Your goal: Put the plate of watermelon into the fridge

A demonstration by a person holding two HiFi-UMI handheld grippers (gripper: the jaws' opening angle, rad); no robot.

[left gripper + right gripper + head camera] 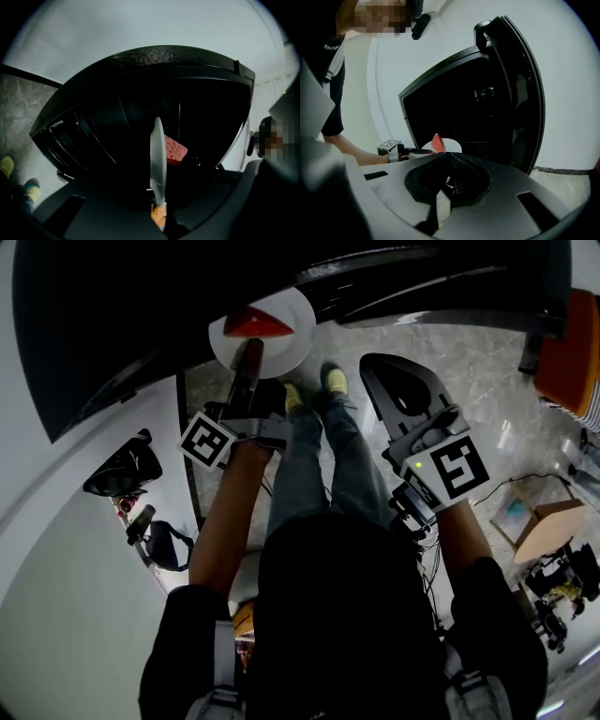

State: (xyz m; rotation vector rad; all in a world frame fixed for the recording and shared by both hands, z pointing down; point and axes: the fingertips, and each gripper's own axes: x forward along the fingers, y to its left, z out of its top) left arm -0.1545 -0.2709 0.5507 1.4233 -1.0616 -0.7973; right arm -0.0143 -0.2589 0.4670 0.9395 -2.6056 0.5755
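The left gripper [249, 357] is clamping the near rim of the plate [286, 329] and holding it level, so that the watermelon slice [255, 324] is not sliding off. The plate is hovering at the mouth of the open fridge [122, 306], not yet resting on a shelf. The right gripper [375, 367] is hanging to the right with its jaws together and empty, standing clear of the opening.
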